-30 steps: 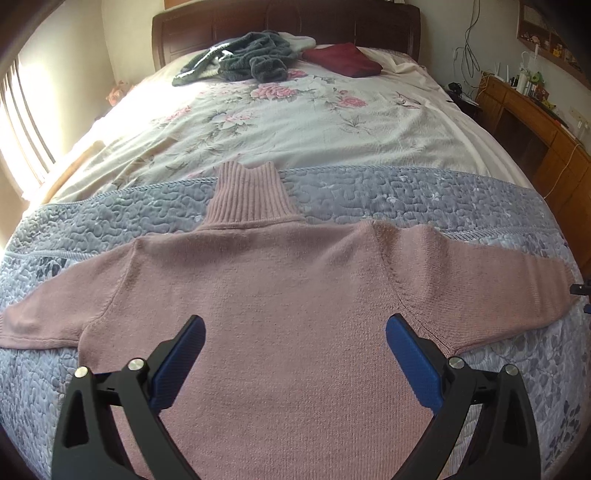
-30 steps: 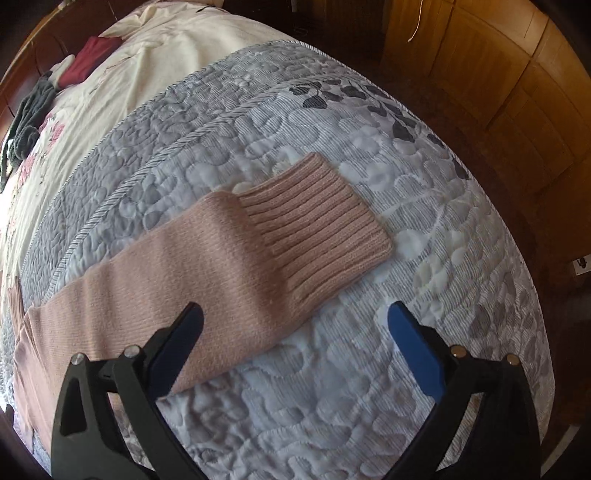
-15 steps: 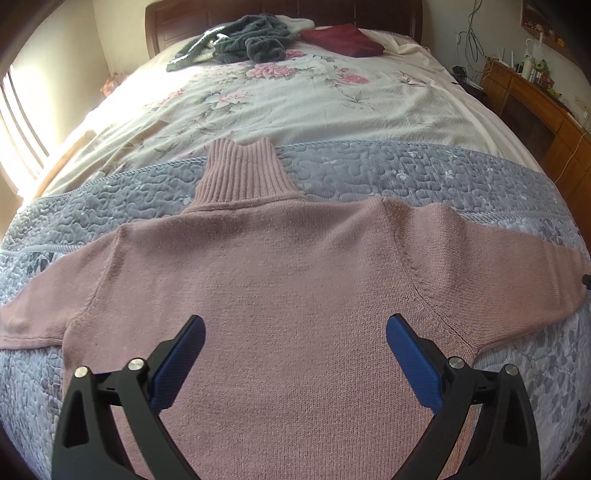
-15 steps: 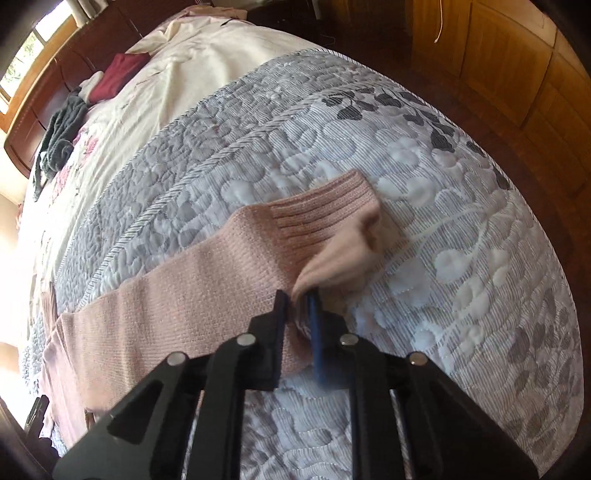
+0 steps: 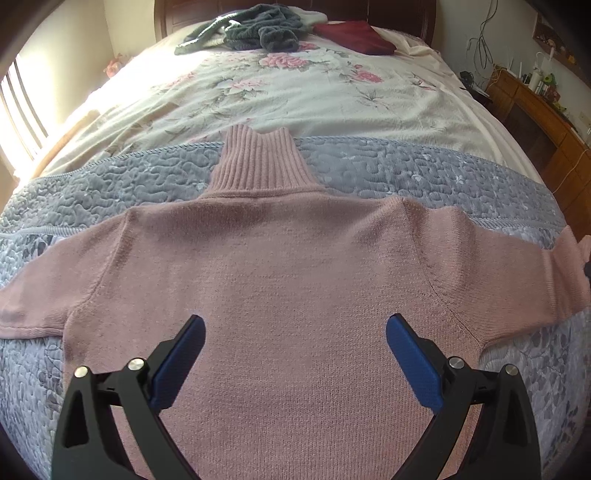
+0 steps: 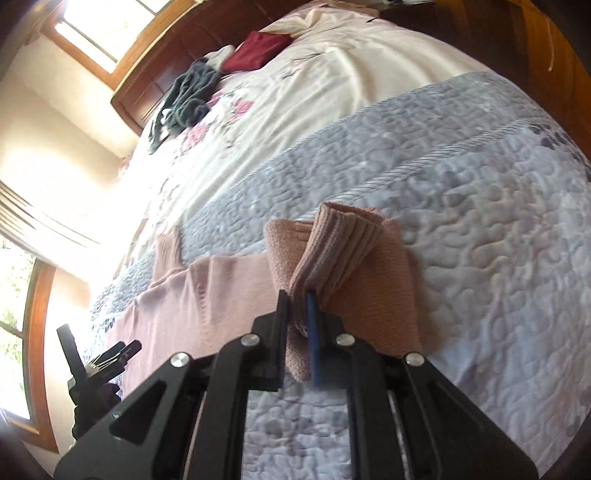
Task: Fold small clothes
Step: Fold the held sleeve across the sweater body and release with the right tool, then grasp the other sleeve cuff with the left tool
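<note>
Dusty-pink knitted turtleneck sweater (image 5: 280,280) lies flat, back up, on grey-blue quilted bedspread (image 5: 424,177), collar pointing to the headboard, both sleeves out sideways. Open quilt on all sides; floral cream sheet (image 5: 295,99) beyond is bare up to the dark grey garment pile (image 5: 258,31). Left gripper (image 5: 295,332) hovers over the torso, jaws spread wide. Right gripper (image 6: 297,314) is tilted, pinching the ribbed sleeve cuff (image 6: 340,247), which is lifted off the quilt and doubled back over the sleeve.

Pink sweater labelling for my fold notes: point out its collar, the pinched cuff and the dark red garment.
collar (image 5: 260,162): left wrist view, middle of the ribbing.
cuff (image 6: 338,251): right wrist view, ribbed part above the right gripper (image 6: 295,295).
dark red garment (image 5: 356,37): left wrist view, its centre.
</note>
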`<state>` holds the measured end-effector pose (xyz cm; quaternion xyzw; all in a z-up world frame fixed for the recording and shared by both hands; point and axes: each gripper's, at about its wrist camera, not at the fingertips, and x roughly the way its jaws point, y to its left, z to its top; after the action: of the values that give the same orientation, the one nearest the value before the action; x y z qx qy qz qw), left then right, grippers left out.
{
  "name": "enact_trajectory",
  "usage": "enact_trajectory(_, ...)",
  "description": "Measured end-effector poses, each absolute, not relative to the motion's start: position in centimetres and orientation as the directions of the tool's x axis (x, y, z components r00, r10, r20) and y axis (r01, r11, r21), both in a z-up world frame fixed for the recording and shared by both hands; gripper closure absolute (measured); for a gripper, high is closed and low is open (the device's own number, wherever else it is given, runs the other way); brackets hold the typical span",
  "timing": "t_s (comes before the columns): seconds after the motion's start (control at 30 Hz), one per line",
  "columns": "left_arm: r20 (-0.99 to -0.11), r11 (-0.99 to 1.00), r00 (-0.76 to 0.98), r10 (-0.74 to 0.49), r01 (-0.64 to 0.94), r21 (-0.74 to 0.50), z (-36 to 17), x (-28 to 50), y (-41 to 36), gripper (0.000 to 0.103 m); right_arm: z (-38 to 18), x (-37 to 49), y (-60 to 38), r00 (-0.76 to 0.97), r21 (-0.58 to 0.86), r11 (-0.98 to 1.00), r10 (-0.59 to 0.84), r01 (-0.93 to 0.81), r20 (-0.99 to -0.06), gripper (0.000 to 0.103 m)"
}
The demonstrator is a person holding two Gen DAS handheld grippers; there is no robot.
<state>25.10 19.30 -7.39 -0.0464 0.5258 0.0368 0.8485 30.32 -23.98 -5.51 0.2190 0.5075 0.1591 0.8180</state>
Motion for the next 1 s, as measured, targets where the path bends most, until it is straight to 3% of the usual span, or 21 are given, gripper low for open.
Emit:
enact_trajectory(0.23,-0.9,0.992,0.435,-0.008,-0.111,-0.063,-7.5,25.1,19.6,0.004,-7.1,30.3,-14.0,0.335,0.516,0.841,0.538,-0.161,-0.773,0.094)
enact_trajectory(0.5,-0.909,0.988,0.406,-0.091,-0.081,-0.135,-7.6,25.7,17.7,0.006,-11.8,30.1,-11.1,0.241,0.476,0.863,0.504,-0.168,-0.829,0.093)
enact_trajectory(0.53,-0.91,0.985,0.399,-0.117,-0.072,-0.158,-7.6,25.8,17.1,0.006,-11.7,29.9,-11.2,0.238,0.474,0.863,0.504,-0.176,-0.83,0.089)
enact_trajectory(0.57,-0.908,0.98,0.392,-0.149,-0.063,-0.188,-7.6,25.9,16.5,0.006,-11.5,29.7,-11.3,0.228,0.473,0.861,0.506,-0.188,-0.832,0.078)
enact_trajectory(0.63,-0.9,0.966,0.374,-0.224,-0.04,-0.257,-7.6,26.3,14.8,0.006,-10.4,28.6,-11.9,0.238,0.461,0.86,0.505,-0.219,-0.829,0.07)
enact_trajectory(0.9,-0.883,0.917,0.267,-0.386,0.009,-0.399,-9.9,28.6,6.3,0.007,-7.6,24.5,-18.5,0.329,0.42,0.889,0.457,-0.182,-0.826,0.066)
enact_trajectory(0.97,-0.879,0.905,0.242,-0.41,-0.015,-0.426,-10.8,29.3,5.0,0.01,-7.9,23.7,-19.8,0.339,0.388,0.906,0.423,-0.168,-0.84,0.066)
enact_trajectory(1.0,-0.878,0.899,0.23,-0.42,-0.024,-0.436,-11.3,29.6,4.5,0.025,-8.0,23.4,-20.5,0.343,0.375,0.913,0.409,-0.164,-0.846,0.066)
